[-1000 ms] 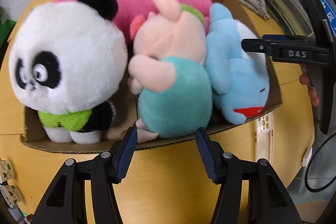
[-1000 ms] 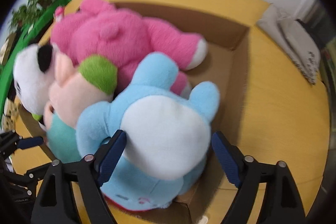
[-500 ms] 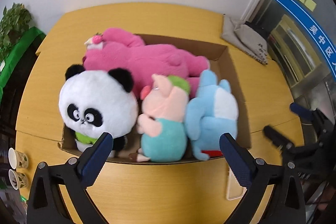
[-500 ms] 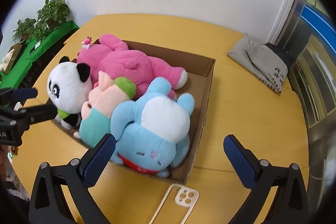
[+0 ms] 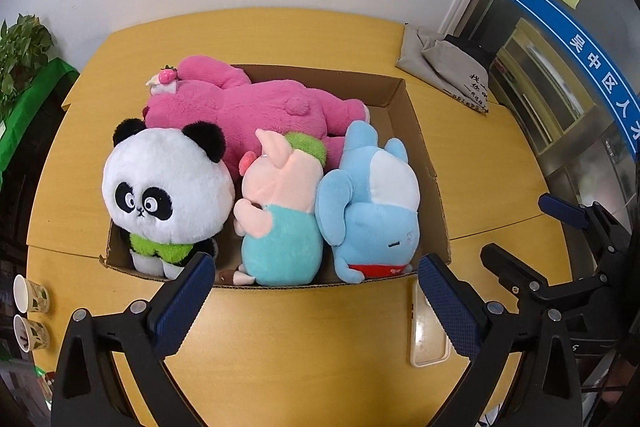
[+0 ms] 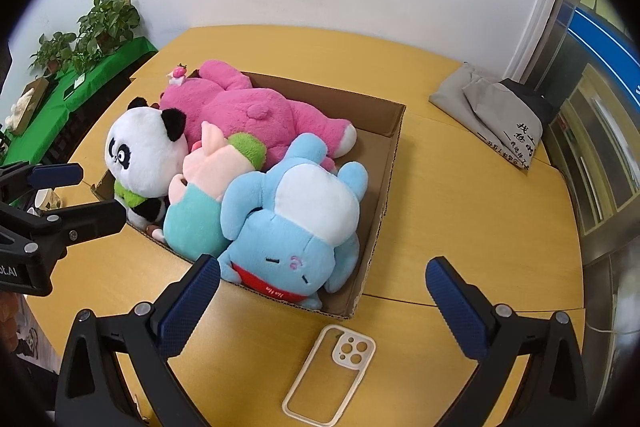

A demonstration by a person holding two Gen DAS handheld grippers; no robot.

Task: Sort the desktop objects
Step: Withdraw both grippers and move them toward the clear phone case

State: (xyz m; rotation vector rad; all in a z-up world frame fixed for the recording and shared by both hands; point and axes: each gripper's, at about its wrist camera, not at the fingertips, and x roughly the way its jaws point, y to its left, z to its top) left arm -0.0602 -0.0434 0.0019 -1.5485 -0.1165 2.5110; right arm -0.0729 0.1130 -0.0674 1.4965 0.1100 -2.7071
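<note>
Corrugated cardboard box point(image 5: 404, 95) packed with fluffy plush toys point(image 5: 280, 179); translucent rigid phone case point(image 6: 330, 373) flat on smooth wooden counter point(image 6: 460, 195). Both grippers' fingers point(image 5: 182, 303) point(image 6: 456, 301) spread apart, empty.

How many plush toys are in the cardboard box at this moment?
4. The panda sits at the left front, the pink bear lies along the back, the pig is at front centre, and the blue toy front right. Smaller ones could be hidden underneath.

The left claw point(image 5: 312, 301) gapes wide above the table point(image 5: 300, 359), a cardboard box point(image 5: 424, 155) just ahead holding panda point(image 5: 168, 195), pig point(image 5: 280, 223) and blue toy point(image 5: 372, 211) (pink bear point(image 5: 256, 107) behind); phone case point(image 5: 426, 335) right.
</note>
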